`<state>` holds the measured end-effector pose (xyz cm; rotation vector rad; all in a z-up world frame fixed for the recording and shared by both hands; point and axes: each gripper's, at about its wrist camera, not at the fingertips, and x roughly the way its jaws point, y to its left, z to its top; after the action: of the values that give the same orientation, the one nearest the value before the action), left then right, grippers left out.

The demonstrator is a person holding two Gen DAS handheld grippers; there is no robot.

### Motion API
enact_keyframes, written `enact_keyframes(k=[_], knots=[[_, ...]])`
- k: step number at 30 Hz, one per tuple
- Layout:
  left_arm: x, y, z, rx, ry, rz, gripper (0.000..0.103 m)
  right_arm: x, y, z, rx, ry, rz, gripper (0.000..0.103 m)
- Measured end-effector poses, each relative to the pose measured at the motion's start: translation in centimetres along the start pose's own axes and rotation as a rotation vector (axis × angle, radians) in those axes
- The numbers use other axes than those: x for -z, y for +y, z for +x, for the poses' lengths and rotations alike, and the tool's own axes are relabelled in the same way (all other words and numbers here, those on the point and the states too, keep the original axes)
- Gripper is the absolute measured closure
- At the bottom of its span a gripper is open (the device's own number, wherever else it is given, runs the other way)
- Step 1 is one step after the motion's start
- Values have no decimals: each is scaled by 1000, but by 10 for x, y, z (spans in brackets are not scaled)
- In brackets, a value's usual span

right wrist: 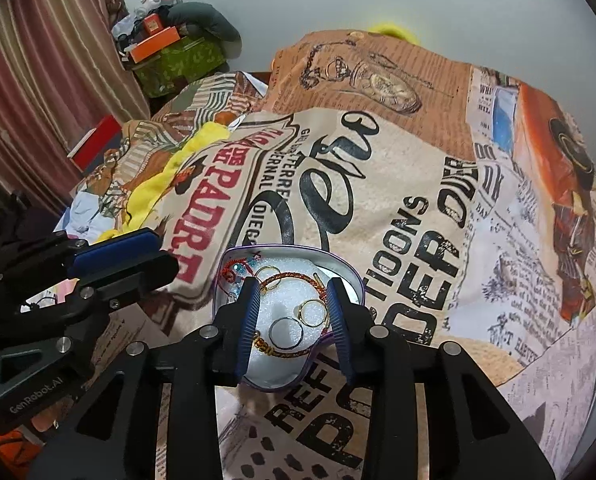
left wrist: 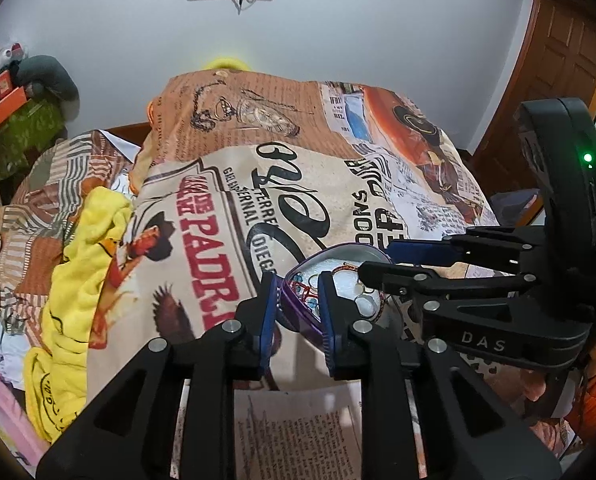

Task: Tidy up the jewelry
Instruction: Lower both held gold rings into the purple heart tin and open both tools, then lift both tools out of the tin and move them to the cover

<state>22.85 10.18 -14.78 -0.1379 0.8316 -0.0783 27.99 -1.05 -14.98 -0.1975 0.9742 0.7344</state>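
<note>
The left gripper (left wrist: 298, 312) has its jaws clamped on the near wall of the purple tin (right wrist: 347, 272), one finger outside, one inside. The right gripper (right wrist: 292, 320) hangs over the tin with its jaws spread apart and nothing between them. The tin sits on the printed bedspread (right wrist: 417, 184), lined with white foam that carries rings (right wrist: 311, 312) and cord bracelets (right wrist: 294, 278). I judge the tin light and stiff, likely to slide on the soft bed unless pinned at the rim. The rings look small, hard and slippery, best pinched across the band; the bracelets are limp and may snag. Both grippers point forward and down, the right coming in beside the left
</note>
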Motion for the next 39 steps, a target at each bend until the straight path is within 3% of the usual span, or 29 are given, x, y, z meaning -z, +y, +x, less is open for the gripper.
enact_keyframes(k=[11, 17, 28, 39], knots=[[3, -7, -26, -6, -17, 0, 82, 9, 4, -42, 25, -72, 5, 72], [9, -20, -41, 3, -28, 20, 73, 23, 5, -68, 46, -110, 7, 72], [30, -53, -50, 42, 5, 53, 73, 54, -12, -102, 80, -159, 56, 72], [50, -82, -32, 84, 82, 76, 72, 91, -40, -92, 118, -76, 104, 72]])
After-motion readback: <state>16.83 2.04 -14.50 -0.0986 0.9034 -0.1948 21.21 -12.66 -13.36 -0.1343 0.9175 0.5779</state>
